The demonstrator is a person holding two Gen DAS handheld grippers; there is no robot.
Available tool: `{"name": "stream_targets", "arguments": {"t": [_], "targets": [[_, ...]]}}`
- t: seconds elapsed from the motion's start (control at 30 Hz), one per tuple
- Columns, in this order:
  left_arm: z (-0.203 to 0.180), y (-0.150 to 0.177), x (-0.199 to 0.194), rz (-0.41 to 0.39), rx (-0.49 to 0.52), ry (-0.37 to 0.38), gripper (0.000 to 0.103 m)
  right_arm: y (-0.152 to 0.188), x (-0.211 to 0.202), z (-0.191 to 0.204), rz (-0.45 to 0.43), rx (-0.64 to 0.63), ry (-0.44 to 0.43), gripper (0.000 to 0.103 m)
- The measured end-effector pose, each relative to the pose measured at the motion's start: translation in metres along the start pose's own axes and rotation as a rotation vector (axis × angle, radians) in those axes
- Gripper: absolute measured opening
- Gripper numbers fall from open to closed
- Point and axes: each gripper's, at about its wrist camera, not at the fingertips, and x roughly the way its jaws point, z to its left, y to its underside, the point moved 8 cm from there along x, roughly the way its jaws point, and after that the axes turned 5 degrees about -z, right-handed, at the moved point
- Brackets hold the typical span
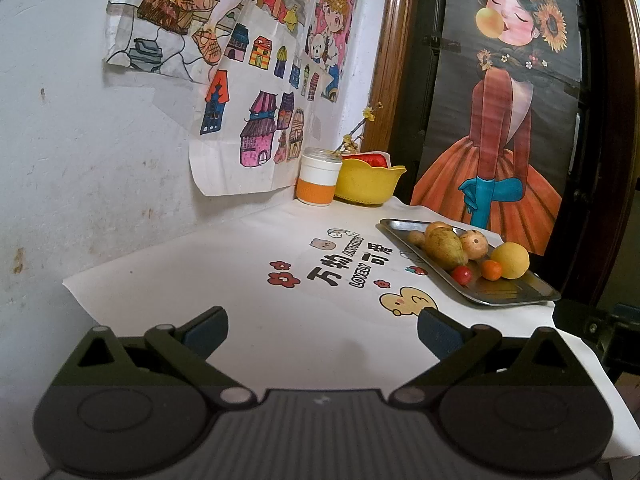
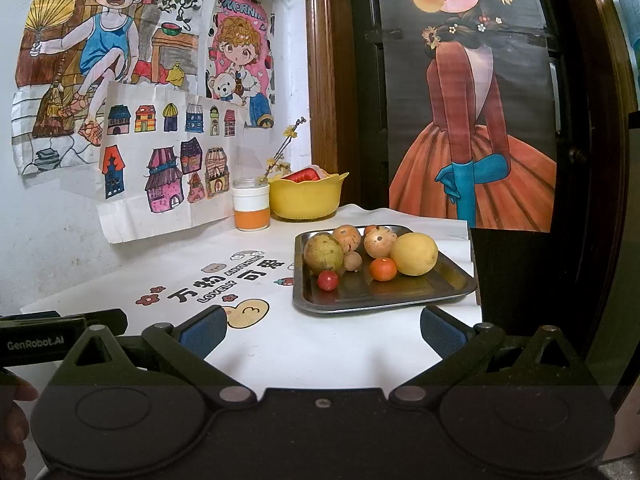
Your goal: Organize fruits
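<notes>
Two matching black handheld grippers

The left gripper (image 1: 322, 332) and right gripper (image 2: 323, 332) have blue finger pads (image 2: 202, 334), silver pivot pins and round housings; apparently "GenRobot.AI" lettering marks one side.

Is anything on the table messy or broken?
Nothing is spilled or broken. The fruits sit bunched at the far end of the metal tray, leaving its near end bare. The one oddity is the house drawing on the wall: its bottom edge curls away, creased.
</notes>
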Motion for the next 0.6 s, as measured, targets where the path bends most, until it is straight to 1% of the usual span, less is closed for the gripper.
{"name": "stream_targets", "arguments": {"t": [0.6], "targets": [[-0.0034, -0.001, -0.0019, -0.009, -0.001, -0.004, 0.103, 0.0, -0.0002, 0.0007, 0.0, 0.0, 0.0, 0.102]]}}
